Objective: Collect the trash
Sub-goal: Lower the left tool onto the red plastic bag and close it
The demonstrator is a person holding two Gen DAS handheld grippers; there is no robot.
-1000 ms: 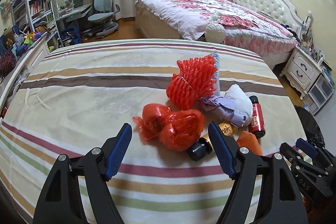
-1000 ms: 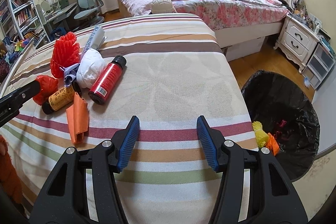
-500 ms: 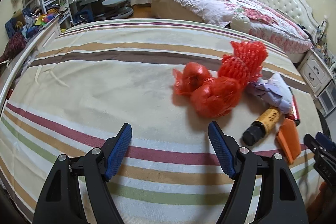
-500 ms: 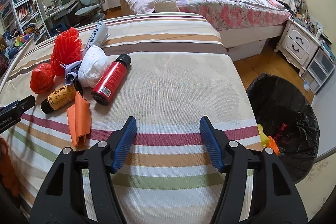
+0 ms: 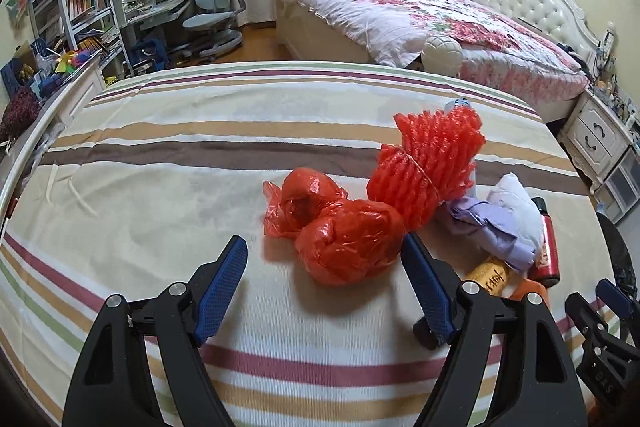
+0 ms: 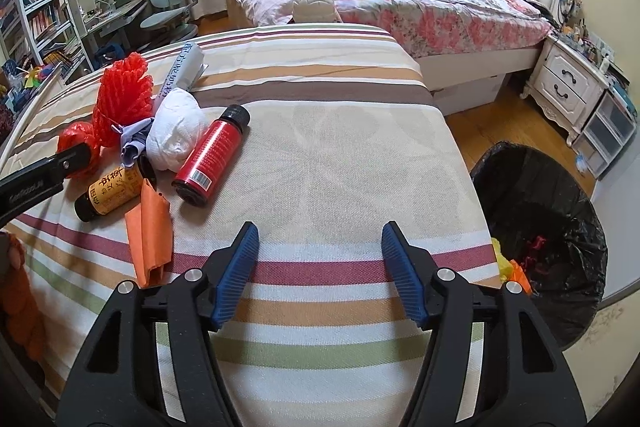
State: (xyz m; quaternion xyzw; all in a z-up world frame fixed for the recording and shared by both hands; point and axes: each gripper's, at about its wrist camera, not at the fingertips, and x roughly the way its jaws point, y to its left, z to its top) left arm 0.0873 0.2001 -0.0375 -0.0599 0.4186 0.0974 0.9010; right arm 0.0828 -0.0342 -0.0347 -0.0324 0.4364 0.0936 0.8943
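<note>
I am working two handheld grippers over a striped bedspread (image 6: 328,131) strewn with rubbish, and most of the collecting is still to do. My left gripper (image 5: 324,283) has its jaws spread wide and still opening, gripping nothing; a crumpled red bag (image 5: 340,231) lies just ahead of it, partly between the blue tips but untouched. Beyond the bag, up and to the right, sits a red foam net (image 5: 432,167), and further right a white and lilac wad (image 5: 508,219). My right gripper (image 6: 320,267) is roughly half open and empty, with only bare cloth ahead of it. To its upper left lie a red bottle (image 6: 212,155), a brown bottle (image 6: 108,195) with a yellow label, an orange wrapper (image 6: 150,235) and a grey tube (image 6: 186,67). To its right, down on the floor, a black-lined bin (image 6: 540,203) already holds a few yellow, orange and red scraps, so I judge some rubbish has gone in. The brown bottle and the tube carry Chinese characters too small for me to read; the red bottle shows a barcode
</note>
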